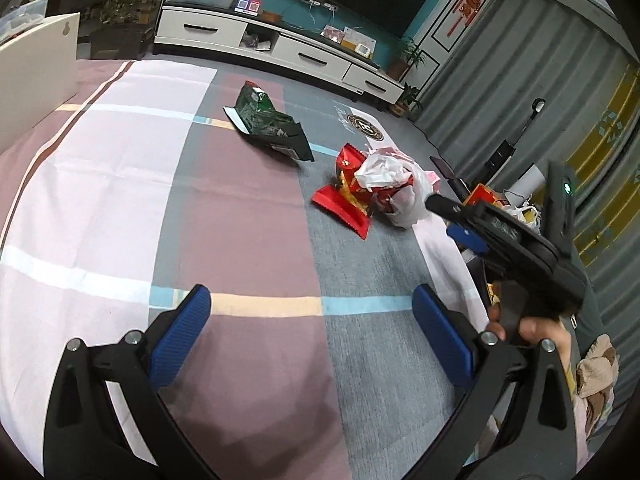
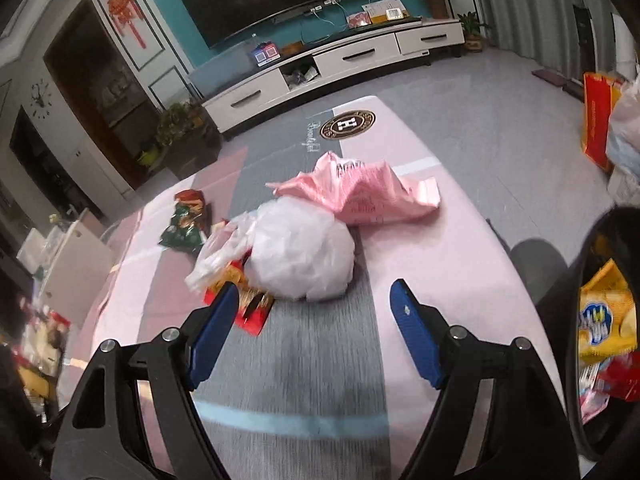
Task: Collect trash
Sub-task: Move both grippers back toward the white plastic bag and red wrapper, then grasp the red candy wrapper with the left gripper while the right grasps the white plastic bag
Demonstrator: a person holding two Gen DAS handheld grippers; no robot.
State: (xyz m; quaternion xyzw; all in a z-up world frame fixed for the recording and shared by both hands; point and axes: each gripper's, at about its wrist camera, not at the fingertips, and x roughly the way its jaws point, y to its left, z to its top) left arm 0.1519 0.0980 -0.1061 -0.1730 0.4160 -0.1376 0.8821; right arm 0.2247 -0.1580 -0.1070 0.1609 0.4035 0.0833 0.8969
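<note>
In the left wrist view, the left tongs [image 1: 310,322] stand wide open and empty over the patchwork-covered bench [image 1: 120,184]; a green snack bag [image 1: 270,122] lies far ahead, and a red wrapper [image 1: 346,200] under a crumpled white plastic bag [image 1: 394,186] lies ahead to the right, all well apart from the pads, with the right tongs [image 1: 452,218] just beside that pile. In the right wrist view, the right tongs [image 2: 314,320] gape wide, holding nothing, the white plastic bag [image 2: 300,248] just beyond the fingertips, the red wrapper [image 2: 254,308] by the left pad, a pink bag [image 2: 360,192] farther off, and the green snack bag [image 2: 186,224] far left.
</note>
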